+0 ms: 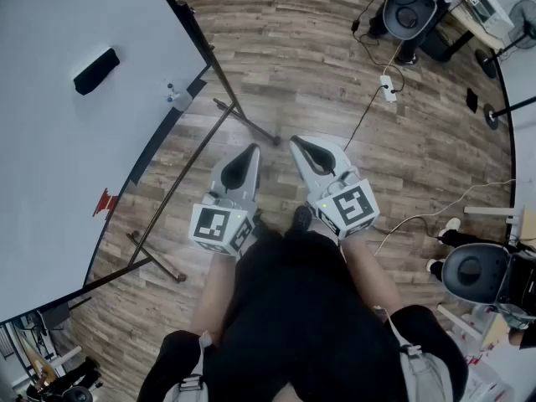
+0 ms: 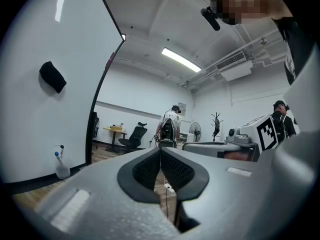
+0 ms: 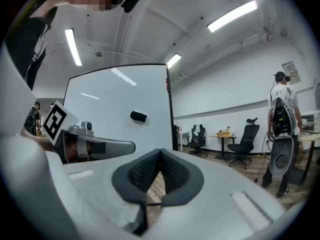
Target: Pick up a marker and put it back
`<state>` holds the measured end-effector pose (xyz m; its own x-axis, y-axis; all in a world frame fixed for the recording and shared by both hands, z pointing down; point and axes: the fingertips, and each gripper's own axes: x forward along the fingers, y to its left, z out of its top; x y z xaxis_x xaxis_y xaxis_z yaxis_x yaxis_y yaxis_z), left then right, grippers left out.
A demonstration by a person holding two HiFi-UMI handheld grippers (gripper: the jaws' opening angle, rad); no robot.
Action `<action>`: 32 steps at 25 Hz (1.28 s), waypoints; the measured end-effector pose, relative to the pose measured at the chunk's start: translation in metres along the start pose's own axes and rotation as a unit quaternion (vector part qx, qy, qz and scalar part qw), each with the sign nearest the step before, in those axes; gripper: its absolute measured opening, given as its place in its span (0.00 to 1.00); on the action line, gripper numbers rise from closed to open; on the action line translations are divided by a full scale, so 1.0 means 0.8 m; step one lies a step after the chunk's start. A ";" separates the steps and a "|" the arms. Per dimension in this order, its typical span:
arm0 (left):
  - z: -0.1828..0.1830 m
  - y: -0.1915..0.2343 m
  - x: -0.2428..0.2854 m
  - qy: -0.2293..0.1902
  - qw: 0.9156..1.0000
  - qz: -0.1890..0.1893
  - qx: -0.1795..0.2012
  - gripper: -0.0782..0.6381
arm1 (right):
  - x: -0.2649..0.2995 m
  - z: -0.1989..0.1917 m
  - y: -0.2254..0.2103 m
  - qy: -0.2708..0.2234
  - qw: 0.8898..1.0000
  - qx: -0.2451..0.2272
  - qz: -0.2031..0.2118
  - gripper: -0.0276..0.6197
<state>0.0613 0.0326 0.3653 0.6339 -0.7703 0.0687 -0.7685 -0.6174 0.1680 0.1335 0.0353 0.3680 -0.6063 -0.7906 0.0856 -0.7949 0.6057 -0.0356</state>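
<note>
The left gripper (image 1: 249, 152) is seen pressed together with nothing between its pads, and the right gripper (image 1: 298, 144) is likewise closed and empty. Both are carried low before the body, tips forward and side by side, just apart. This is judged to be a resting carry, as nothing is being reached for. The markers (image 2: 56, 154), one blue-capped and one dark-capped as far as can be told, are found ahead and to the left of the left gripper, well apart from it. They appear to be stood in a clear holder (image 2: 62, 171) at the lower edge of the whiteboard (image 1: 59, 166), probably so that one can be taken by its top and set back in the same place. An eraser (image 1: 95, 71) is stuck on the board beyond the markers, presumably by a magnet. The task is judged not yet begun: the jaws would have to be opened and a gripper brought across to the holder. No brand, label or writing can be read; the board is blank, and only black-and-white square patterns are shown on each cube (image 1: 219, 227)
</note>
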 end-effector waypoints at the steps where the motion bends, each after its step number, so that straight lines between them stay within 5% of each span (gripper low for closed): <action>1: 0.001 -0.001 0.001 0.000 1.000 0.000 0.000 0.13 | -0.001 0.001 -0.001 0.000 1.000 0.000 0.000 0.05; 24: -0.032 -0.044 0.023 0.019 0.999 0.037 -0.005 0.13 | -0.022 -0.026 -0.041 -0.009 0.998 0.058 0.035 0.05; 32: -0.038 -0.004 0.026 0.024 0.998 0.059 -0.016 0.13 | 0.016 -0.041 -0.040 0.007 0.996 0.069 0.051 0.05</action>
<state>0.0797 0.0238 0.3963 0.5428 -0.8288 0.1359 -0.8356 -0.5167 0.1865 0.1516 0.0087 0.4027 -0.6843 -0.7239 0.0883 -0.7257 0.6639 -0.1809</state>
